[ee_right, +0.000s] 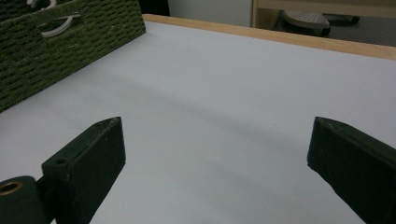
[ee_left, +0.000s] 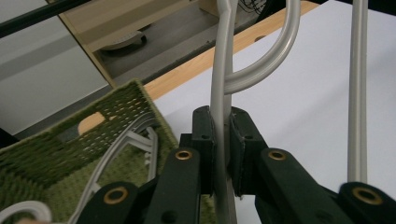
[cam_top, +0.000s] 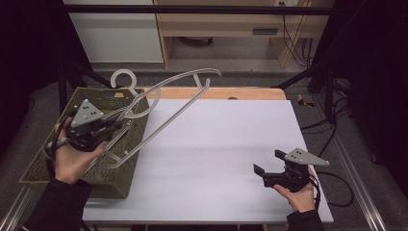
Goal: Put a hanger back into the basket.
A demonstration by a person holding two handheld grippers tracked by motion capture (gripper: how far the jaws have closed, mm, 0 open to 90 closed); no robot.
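Left gripper (cam_top: pixel 113 126) pinches a grey clothes hanger (cam_top: pixel 178 98) tilted above the green woven basket (cam_top: pixel 57 159); its hook may snag remaining hangers. Right gripper (cam_top: pixel 267 162) is spread, empty.

the clothes hanger (cam_top: pixel 166 113) looks like smooth grey plastic with a soft satin sheen – the same finish shows on another hanger (ee_left: pixel 122 148) lying in the basket. the basket (cam_top: pixel 45 161) is coarse woven green fibre, rough and matt. the table top (cam_top: pixel 216 159) is a smooth, matt white sheet edged in pale wood. the left gripper (ee_left: pixel 223 140) has 2 matt black plastic jaws with brass-coloured rivets.
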